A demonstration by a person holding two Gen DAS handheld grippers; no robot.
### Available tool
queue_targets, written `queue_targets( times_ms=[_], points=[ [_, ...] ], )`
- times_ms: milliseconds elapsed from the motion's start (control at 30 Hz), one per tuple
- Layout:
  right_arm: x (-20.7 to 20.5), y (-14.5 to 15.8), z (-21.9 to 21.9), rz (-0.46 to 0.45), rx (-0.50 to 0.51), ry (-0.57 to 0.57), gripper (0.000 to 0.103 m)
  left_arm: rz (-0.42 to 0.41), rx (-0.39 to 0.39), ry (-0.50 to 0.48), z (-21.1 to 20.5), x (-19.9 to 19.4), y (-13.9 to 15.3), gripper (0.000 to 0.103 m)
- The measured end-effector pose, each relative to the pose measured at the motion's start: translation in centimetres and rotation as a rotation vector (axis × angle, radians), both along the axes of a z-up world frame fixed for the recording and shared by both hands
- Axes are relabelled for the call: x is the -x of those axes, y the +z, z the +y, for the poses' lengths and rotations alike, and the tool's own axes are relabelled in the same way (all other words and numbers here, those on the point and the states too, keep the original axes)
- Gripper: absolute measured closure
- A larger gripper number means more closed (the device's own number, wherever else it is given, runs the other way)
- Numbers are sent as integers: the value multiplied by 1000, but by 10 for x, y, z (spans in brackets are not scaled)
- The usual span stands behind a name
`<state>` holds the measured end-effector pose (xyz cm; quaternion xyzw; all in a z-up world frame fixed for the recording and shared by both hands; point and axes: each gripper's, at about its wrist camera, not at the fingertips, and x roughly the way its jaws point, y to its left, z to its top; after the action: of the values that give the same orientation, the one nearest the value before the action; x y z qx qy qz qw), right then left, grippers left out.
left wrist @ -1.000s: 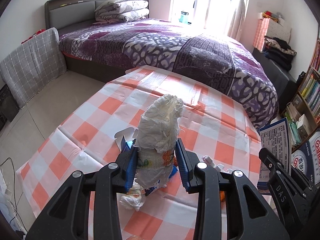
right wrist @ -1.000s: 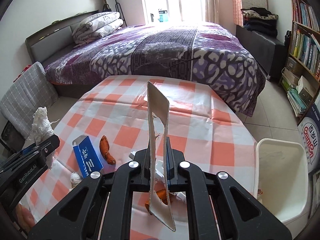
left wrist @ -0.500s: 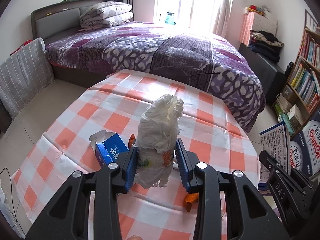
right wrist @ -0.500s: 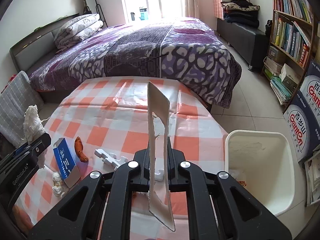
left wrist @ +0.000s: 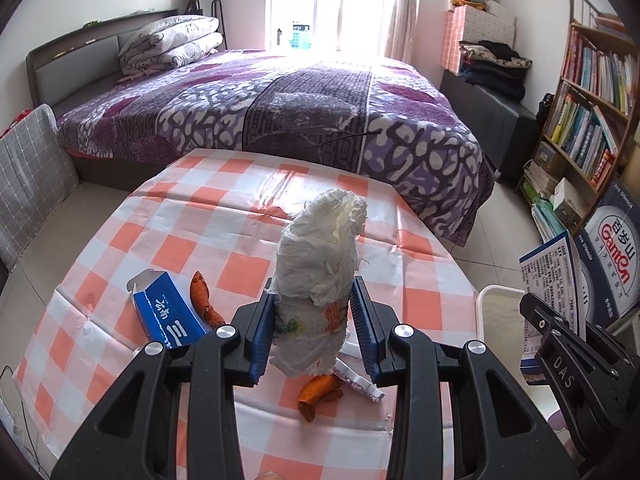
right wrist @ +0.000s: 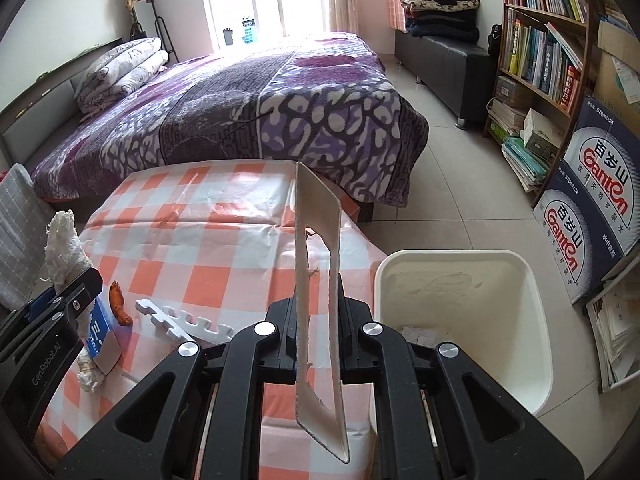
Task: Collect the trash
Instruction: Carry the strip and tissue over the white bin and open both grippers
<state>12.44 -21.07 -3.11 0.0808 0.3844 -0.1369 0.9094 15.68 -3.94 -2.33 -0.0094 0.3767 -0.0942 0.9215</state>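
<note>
Overhead, the left gripper [left wrist: 314,330] clamps an upright wad of crumpled white tissue [left wrist: 320,276] above the checked table [left wrist: 248,236], while the right gripper [right wrist: 318,316] pinches a flat white card [right wrist: 318,280] on edge near the table's right edge, beside the white bin [right wrist: 460,280].

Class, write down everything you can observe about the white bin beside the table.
The white bin looks like smooth plastic, rectangular with rounded corners and a rolled rim. It stands upright and open on the tiled floor, close against the right edge of the checked table. Its inner walls look scuffed, and some pale scraps lie at the bottom. The right gripper, shut on a flat white card, is beside it.
</note>
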Motion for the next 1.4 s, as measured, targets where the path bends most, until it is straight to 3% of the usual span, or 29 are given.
queue_targets(
  times_ms=[433,467,533,700,933,1400],
  points=[
    [24,-11,-59,89,42,-148,86,18,3,-127,-54,11,-3,66],
    [27,-13,-63,99,51,-166,81,26,13,-145,-57,12,-3,66],
    [32,-16,-73,116,53,-206,57,49,37,-184,-66,13,-5,66],
    [45,-16,-92,123,92,-273,47,103,84,-256,-89,15,-9,66],
    [61,-11,-114,98,111,-339,44,191,146,-360,-120,18,-15,66],
    [88,-4,-155,31,-9,-512,40,348,224,-507,-165,31,-34,66]
  ],
)
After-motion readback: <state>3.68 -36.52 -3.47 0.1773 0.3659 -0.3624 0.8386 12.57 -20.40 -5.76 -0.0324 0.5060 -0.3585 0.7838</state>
